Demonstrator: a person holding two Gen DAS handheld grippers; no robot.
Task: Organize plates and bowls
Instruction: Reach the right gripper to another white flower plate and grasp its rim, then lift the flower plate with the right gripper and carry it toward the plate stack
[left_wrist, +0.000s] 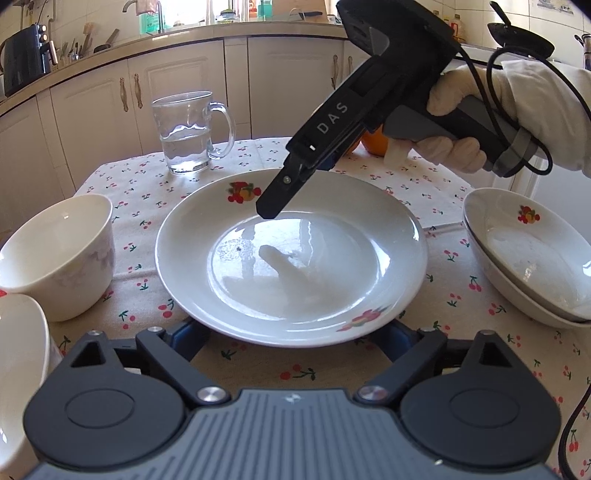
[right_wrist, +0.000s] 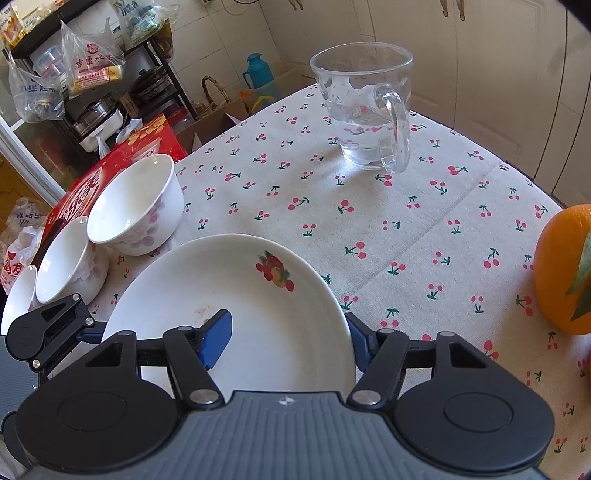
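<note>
**Q:** What is recorded for the right gripper (right_wrist: 288, 343)?

**A:** Its fingers (right_wrist: 218, 339) are found closed over the rim of the plate (right_wrist: 236, 280). One blue pad is laid inside the plate and the other is set against the outside of the rim. In the left wrist view, the fingertips are seen on the rim farthest from the left gripper (left_wrist: 291, 334). The handle is held by a gloved hand (left_wrist: 461, 122).

**Q:** And the left gripper?

**A:** Its fingers (left_wrist: 184, 332) are noted wide apart. Both tips are hidden beneath the plate's near rim, so contact cannot be judged.

**Q:** Where is the plate placed?

**A:** It lies on the cherry-print surface (right_wrist: 406, 221), directly ahead of the left fingers, with its rim between the right fingers. Fruit motifs are seen on the rim.

**Q:** What else of the crockery is entered?

**A:** A white bowl (left_wrist: 62, 254) is observed to the left of the left fingers, close to the plate. From the right wrist view, a second bowl (right_wrist: 66, 266) is seen beside it. A stack of two plates (left_wrist: 528, 258) is set to the right of the left fingers, apart from the gripped plate.

**Q:** Other items?

**A:** A glass mug (right_wrist: 365, 110), partly filled with water, stands upright well beyond the right fingers. An orange (right_wrist: 565, 269) is noted far to their right.
</note>
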